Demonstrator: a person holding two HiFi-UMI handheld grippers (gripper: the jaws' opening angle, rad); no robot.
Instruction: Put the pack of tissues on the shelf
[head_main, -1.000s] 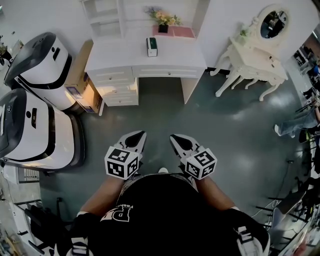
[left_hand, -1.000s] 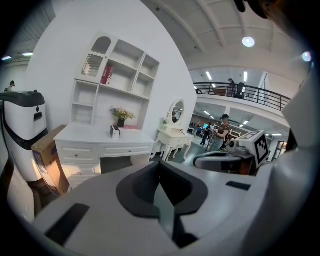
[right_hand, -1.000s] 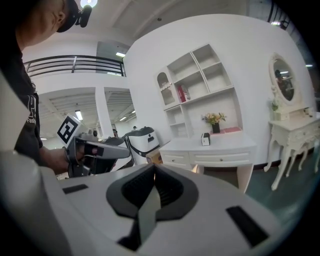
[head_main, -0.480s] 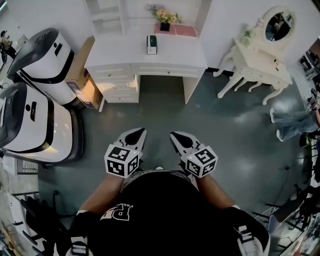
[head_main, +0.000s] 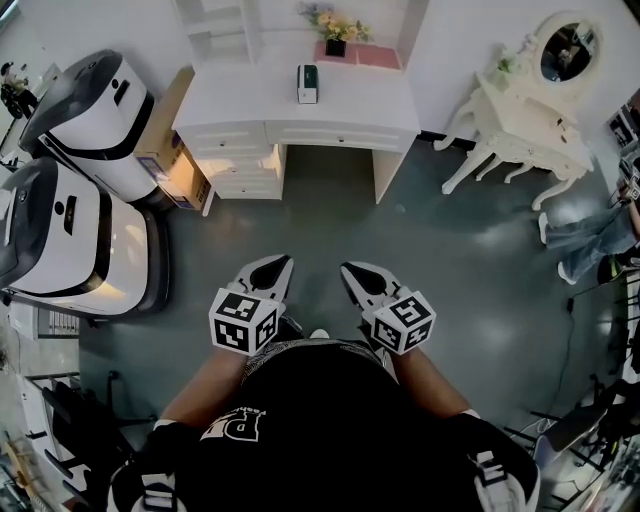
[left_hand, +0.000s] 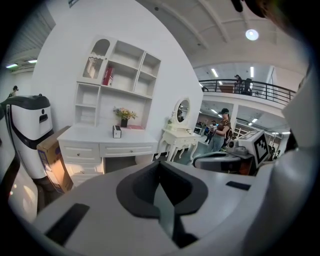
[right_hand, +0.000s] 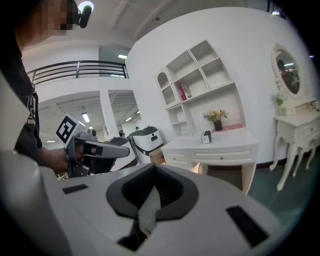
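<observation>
Scene is viewed steeply downward from head cam; distant shelf (left_hand: 124, 75) & desk (head_main: 350, 95) are shared w/ both forward-facing gripper views.

Upper centre, the desk (head_main: 360, 100) looks smooth and white-painted. The floor (head_main: 470, 250) is glossy grey-green. Upper left, the cardboard box (head_main: 165, 125) is matt brown. The left gripper (head_main: 286, 267) has a matt, pale plastic-looking shell.

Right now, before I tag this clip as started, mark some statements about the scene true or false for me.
The pack of tissues stands on the desk. True.
The left tool holds the pack. False: it is shut and empty.
The right tool is shut with nothing in it. True.
The flower pot sits on the floor. False: it is on the desk, behind the pack.
</observation>
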